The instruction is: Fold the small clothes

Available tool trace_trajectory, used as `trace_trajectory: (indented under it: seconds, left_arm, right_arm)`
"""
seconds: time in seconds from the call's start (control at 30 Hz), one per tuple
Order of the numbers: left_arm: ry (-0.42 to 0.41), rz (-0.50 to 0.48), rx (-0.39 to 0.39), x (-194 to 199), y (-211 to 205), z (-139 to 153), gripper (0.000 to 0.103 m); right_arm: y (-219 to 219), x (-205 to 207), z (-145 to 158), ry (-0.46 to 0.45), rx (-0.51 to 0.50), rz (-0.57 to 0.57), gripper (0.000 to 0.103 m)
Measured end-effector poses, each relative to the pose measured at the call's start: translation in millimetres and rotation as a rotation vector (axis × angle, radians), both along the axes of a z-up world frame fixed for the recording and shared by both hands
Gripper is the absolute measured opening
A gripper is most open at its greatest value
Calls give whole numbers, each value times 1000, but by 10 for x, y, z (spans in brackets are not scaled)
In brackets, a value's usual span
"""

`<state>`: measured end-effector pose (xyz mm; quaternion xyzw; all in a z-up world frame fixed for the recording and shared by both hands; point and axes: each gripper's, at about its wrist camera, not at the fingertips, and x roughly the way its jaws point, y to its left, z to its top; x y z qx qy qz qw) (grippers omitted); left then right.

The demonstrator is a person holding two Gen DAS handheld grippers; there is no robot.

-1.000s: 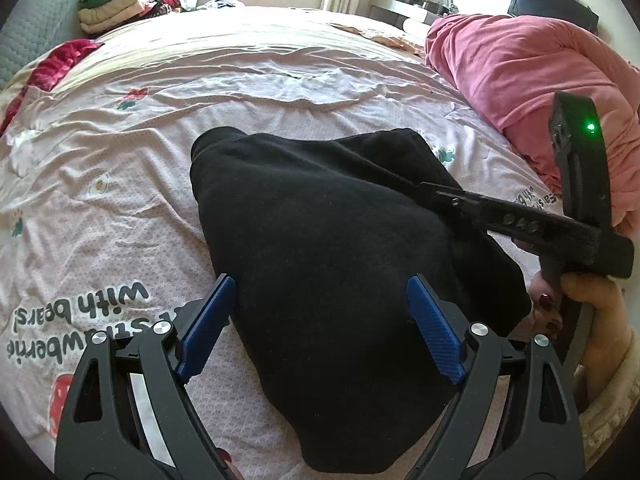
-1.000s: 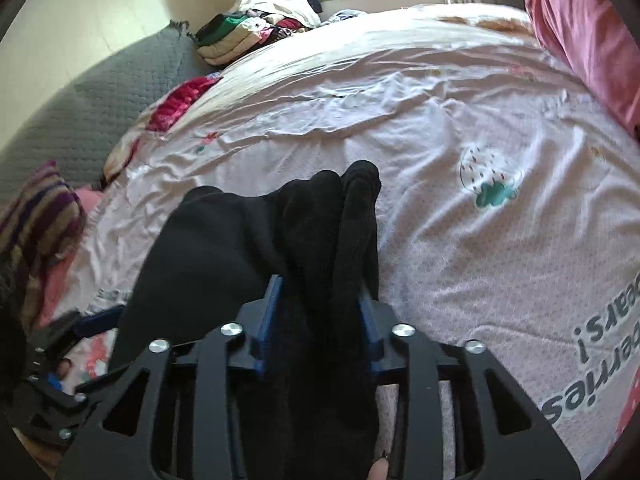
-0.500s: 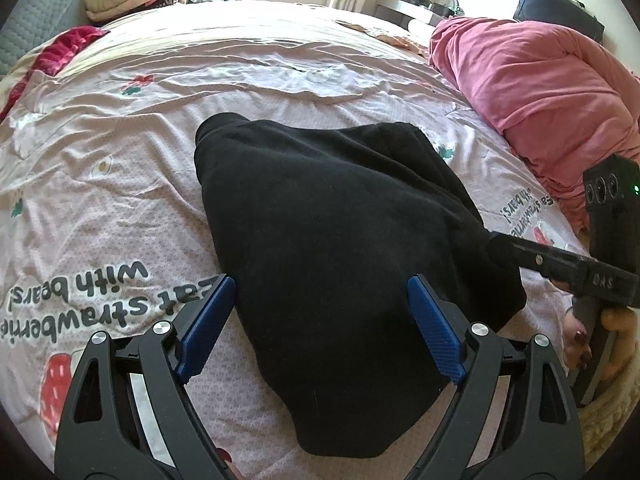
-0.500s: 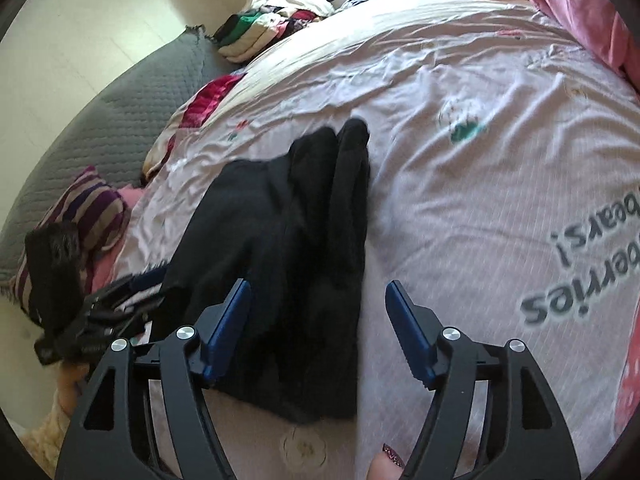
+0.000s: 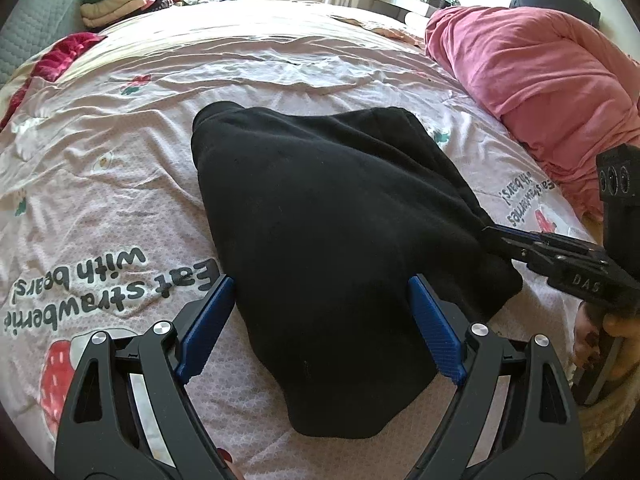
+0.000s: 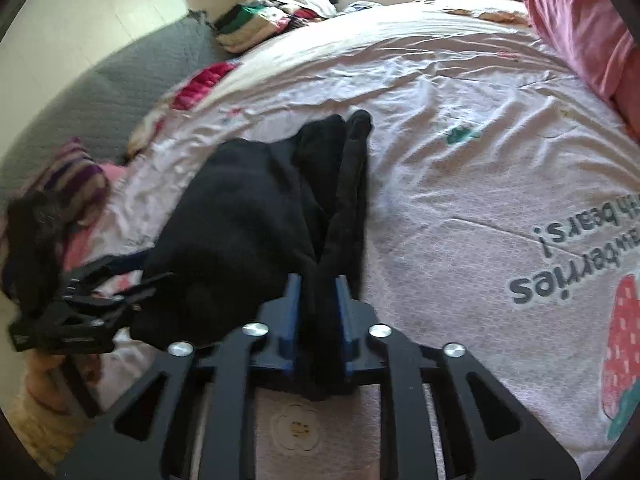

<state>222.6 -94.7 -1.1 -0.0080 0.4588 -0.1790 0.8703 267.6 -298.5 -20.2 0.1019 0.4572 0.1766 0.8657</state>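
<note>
Jaws of right gripper (image 6: 316, 300) closing on black garment (image 5: 332, 240); left gripper (image 5: 320, 316) spread.

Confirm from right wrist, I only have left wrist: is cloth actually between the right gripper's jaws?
Observer: Yes. The right gripper's jaws are closing, with a fold of the black garment between the blue pads.
Operator: Which part?
Observer: The long bunched ridge along the edge that borders open bedsheet. Sleeve or leg, I cannot tell.
Operator: Anything outside my frame?
Observer: A striped pillow lies at the bed's edge, beyond the garment.
</note>
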Motion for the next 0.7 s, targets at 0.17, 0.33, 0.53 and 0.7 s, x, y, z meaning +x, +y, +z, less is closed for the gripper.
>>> trace_trajectory:
  seconds: [0.17,0.33,0.53,0.7]
  left_arm:
    - [12,-6,-8,-37,38,-21,80]
    - [17,-4,-12,-47,48,-36,80]
    - [31,-11,-8,-60,41,-73,86]
    - [18,-2,-15,-80,70,-14,86]
  right_arm:
    - [-20,-41,-19,2,-12,-24,51]
    - [-8,-91,9,-14,-46,-40,64]
    - [11,-124,36,-30,-65,-53,69]
    - [-46,-143,68,-43,-63,-99,84]
